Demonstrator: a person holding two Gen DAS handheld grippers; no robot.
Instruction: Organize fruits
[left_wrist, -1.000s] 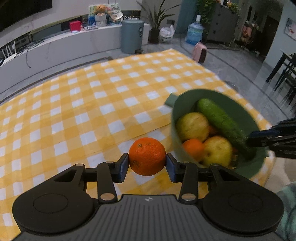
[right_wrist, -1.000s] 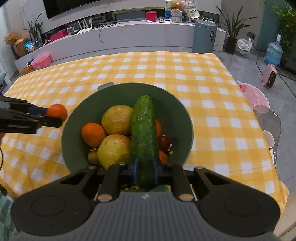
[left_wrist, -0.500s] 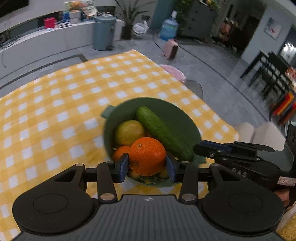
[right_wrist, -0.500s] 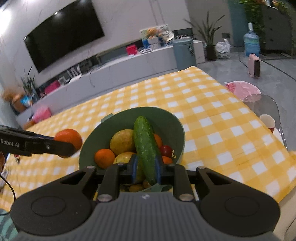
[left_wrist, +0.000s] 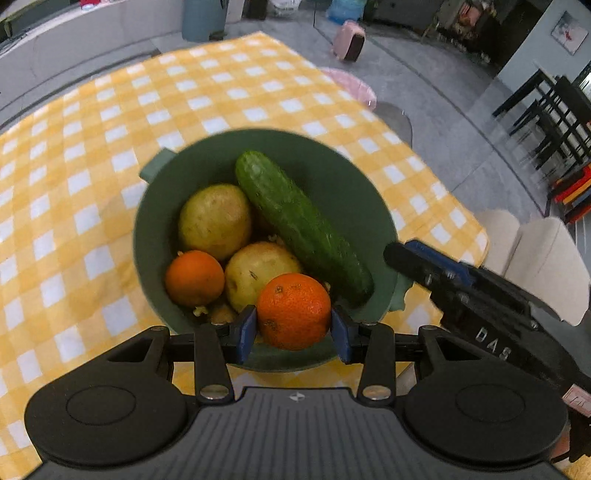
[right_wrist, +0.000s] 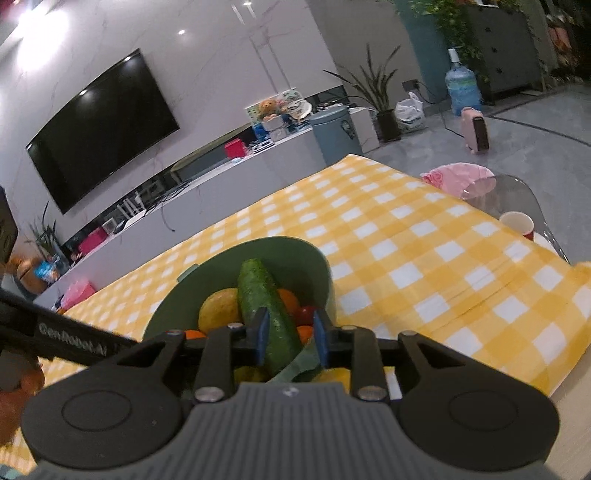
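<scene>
A green bowl (left_wrist: 351, 177) on the yellow checked cloth holds a cucumber (left_wrist: 299, 221), two yellow-green fruits (left_wrist: 216, 219), an orange (left_wrist: 194, 277) and smaller pieces. My left gripper (left_wrist: 293, 328) is shut on a second orange (left_wrist: 293, 310), which hangs over the bowl's near edge. My right gripper (right_wrist: 290, 334) is at the bowl's near handle tab (right_wrist: 299, 360). Its jaws are opening; the tab lies slanted between the pads and the left pad stands off it. The right gripper (left_wrist: 391, 254) also shows beside the bowl's right rim. The bowl (right_wrist: 295, 254) and cucumber (right_wrist: 258, 288) lie straight ahead of it.
The table's right edge runs close to the bowl. Beyond it stand a clear chair with a pink cloth (right_wrist: 458, 177), a paper cup (right_wrist: 517, 223) and beige chairs (left_wrist: 535, 258). Checked cloth (left_wrist: 74, 184) spreads left and behind the bowl.
My left gripper has carried the orange from over the cloth to over the bowl's near edge. The right gripper has tilted up and rolled, and its pads have parted slightly at the handle tab.
</scene>
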